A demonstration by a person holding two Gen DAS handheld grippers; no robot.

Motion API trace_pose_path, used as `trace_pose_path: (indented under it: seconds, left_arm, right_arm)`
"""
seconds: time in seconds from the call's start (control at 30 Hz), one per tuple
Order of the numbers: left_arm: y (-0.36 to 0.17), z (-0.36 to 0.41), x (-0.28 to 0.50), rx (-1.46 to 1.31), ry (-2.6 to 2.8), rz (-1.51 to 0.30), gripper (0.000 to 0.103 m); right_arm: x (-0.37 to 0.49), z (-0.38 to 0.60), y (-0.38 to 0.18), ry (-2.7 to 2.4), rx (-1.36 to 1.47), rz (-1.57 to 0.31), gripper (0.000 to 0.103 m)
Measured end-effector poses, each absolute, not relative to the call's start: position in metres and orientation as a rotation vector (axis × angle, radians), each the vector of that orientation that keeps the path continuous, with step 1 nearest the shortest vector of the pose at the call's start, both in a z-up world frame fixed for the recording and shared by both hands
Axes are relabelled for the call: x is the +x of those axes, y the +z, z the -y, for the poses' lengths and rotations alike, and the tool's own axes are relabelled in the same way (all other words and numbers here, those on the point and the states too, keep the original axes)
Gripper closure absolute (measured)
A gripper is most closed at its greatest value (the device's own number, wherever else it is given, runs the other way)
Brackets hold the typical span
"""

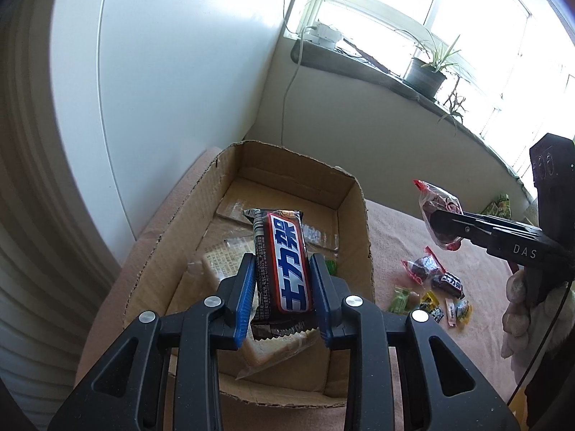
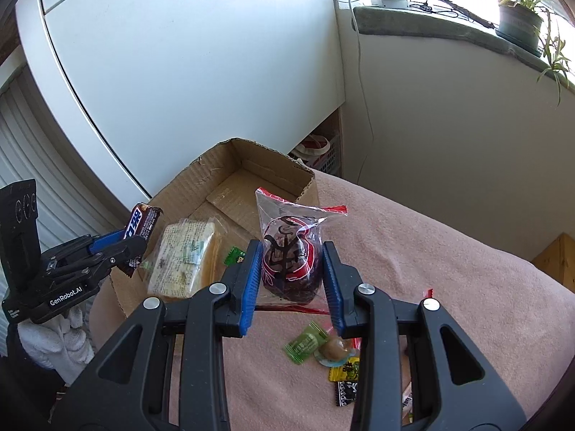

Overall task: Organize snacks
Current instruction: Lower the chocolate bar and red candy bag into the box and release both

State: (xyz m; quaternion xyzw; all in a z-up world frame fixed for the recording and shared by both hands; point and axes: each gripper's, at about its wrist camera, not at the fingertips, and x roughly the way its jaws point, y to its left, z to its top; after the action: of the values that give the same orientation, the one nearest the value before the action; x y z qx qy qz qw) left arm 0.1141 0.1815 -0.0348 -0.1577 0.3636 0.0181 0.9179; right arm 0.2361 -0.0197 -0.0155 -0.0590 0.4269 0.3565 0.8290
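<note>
My left gripper [image 1: 283, 267] is shut on a dark chocolate bar [image 1: 282, 262] with a red, white and blue label, held above the open cardboard box [image 1: 354, 194]. That bar [image 2: 142, 224] and the left gripper [image 2: 134, 240] also show at the left of the right wrist view. My right gripper [image 2: 291, 258] is shut on a clear red-trimmed bag of dark fruit [image 2: 291, 251], over the pink cloth just right of the box [image 2: 215, 165]. In the left wrist view this bag [image 1: 440, 215] hangs from the right gripper [image 1: 436, 221]. Wrapped bread [image 2: 185, 256] lies in the box.
Several small wrapped sweets [image 2: 323, 348] lie loose on the pink cloth [image 2: 431, 251]; they appear in the left wrist view as a cluster [image 1: 431, 287]. A white wall panel stands behind the box. A windowsill with a potted plant [image 1: 426, 72] runs at the back right.
</note>
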Motion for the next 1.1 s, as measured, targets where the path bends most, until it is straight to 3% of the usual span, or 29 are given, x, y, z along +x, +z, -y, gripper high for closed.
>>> trace_pose_path:
  seconds: [0.93, 0.97, 1.07, 1.1]
  left_arm:
    - [-0.041, -0.209, 0.135, -0.347, 0.082, -0.78, 0.074]
    - [-0.04, -0.209, 0.134, -0.348, 0.083, -0.779, 0.074]
    - [-0.038, -0.209, 0.133, -0.344, 0.088, -0.773, 0.074]
    - [-0.038, -0.209, 0.133, -0.346, 0.088, -0.771, 0.074]
  right_arm:
    - [0.275, -0.083, -0.052, 0.846, -0.201, -0.976, 0.069]
    - [0.275, -0.084, -0.052, 0.847, -0.203, -0.975, 0.068]
    - [0.273, -0.084, -0.049, 0.842, -0.205, -0.956, 0.045]
    - [0.272, -0.083, -0.047, 0.844, -0.204, -0.95, 0.044]
